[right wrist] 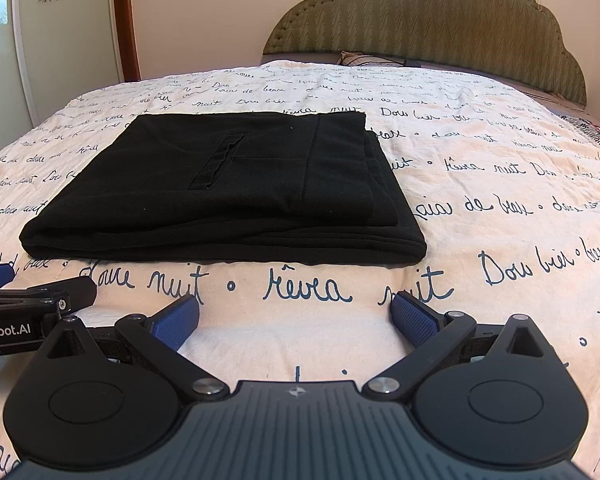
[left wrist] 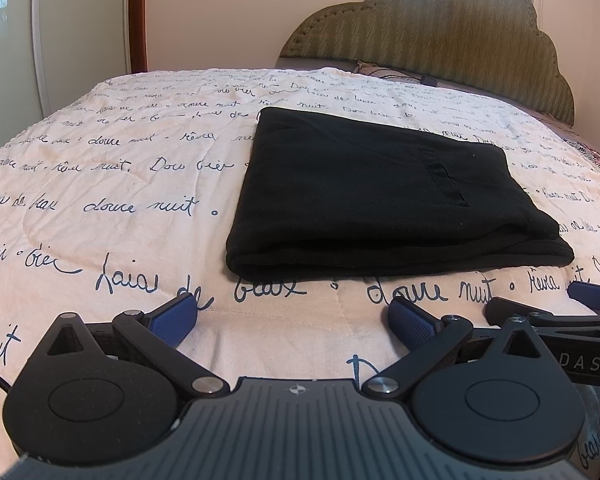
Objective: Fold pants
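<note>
Black pants (left wrist: 380, 196) lay folded on the script-printed quilt (left wrist: 120, 184), before a green padded headboard (left wrist: 440, 28). Left gripper (left wrist: 293, 319) and right gripper (right wrist: 295, 319) stood empty, fingers spread apart, just short of them.

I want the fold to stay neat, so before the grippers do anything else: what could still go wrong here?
1. The pants lie folded with stacked edges stepped at the right; a nudge there could slide the layers apart.
2. The open left gripper and right gripper sit low over the soft quilt; moving forward could catch it and drag the stack.
</note>
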Action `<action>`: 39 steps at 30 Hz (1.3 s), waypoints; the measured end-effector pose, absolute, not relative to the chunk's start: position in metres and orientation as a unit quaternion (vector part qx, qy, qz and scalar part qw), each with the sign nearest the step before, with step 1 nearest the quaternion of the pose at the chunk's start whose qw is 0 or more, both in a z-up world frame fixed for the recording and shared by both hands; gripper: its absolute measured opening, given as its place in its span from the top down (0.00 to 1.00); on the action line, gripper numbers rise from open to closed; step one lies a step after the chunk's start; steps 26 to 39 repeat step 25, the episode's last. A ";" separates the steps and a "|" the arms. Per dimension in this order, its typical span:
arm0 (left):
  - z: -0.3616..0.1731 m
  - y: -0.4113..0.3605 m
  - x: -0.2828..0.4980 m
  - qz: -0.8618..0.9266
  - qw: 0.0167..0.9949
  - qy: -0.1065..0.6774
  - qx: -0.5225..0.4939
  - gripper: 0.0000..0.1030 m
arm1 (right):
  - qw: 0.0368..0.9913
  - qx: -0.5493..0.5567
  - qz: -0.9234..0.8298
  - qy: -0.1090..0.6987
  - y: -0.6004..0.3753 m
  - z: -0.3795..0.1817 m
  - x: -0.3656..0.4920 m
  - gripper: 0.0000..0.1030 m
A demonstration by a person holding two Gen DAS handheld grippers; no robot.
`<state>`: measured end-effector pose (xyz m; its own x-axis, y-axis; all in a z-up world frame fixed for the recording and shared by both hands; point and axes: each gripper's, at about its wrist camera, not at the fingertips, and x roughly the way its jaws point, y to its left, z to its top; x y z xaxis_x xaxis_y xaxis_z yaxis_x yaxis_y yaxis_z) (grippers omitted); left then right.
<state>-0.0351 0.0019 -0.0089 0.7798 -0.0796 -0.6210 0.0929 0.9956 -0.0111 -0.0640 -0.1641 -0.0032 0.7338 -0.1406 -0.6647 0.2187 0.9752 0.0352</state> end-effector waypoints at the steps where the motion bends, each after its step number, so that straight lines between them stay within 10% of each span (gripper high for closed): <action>1: -0.009 0.002 -0.035 -0.046 0.943 0.329 0.011 0.00 | 0.929 0.056 -0.097 0.352 -0.164 -0.003 -0.064 0.00; 39: -0.008 0.002 -0.037 -0.048 0.944 0.326 0.010 0.00 | 0.929 0.056 -0.097 0.352 -0.164 -0.003 -0.064 0.00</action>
